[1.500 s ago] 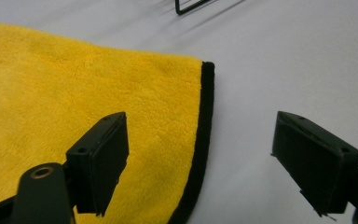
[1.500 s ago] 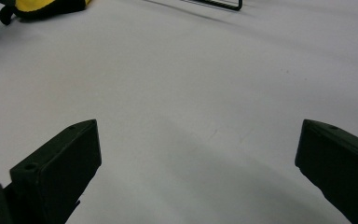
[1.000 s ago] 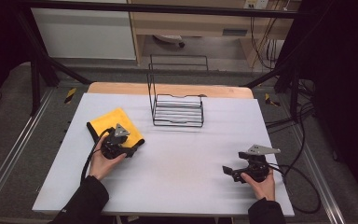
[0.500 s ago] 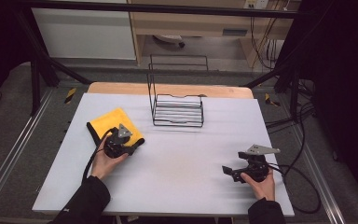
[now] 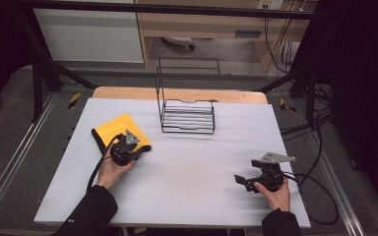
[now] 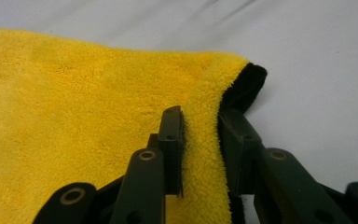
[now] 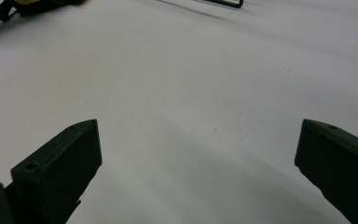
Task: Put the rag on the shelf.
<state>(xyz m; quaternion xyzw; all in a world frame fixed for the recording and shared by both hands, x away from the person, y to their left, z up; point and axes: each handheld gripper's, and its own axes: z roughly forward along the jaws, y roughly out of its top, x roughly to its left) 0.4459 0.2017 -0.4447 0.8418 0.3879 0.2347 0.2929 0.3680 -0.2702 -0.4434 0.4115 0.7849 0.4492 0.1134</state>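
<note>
White surface [image 5: 187, 172] sat over a wooden top, grey floor and dark frame rails around it, pale cabinet and wood shelving behind. Black wire rack [image 5: 187, 110] stood upright at the far middle of the surface.

Yellow cloth [image 5: 115, 129] lay flat at the far left, folded, with a black underside showing at its near edge. Left tool [image 5: 134, 149] was at the cloth's near right corner, held in the left hand [image 5: 109, 169]. In the left gripper view its jaws were clamped on the cloth [image 6: 74, 107]: one jaw on top of the yellow pile, the other on the outer side of the folded edge, with a ridge of fabric pinched between them. Black edge poked out just past the jaw tips.

Right tool [image 5: 240, 180] was near the front right of the surface, well apart from the cloth and rack, held in the right hand [image 5: 275, 194], pointing left. Its jaws stood wide apart in the right gripper view, bare surface [image 7: 191, 107] between them, nothing gripped.
</note>
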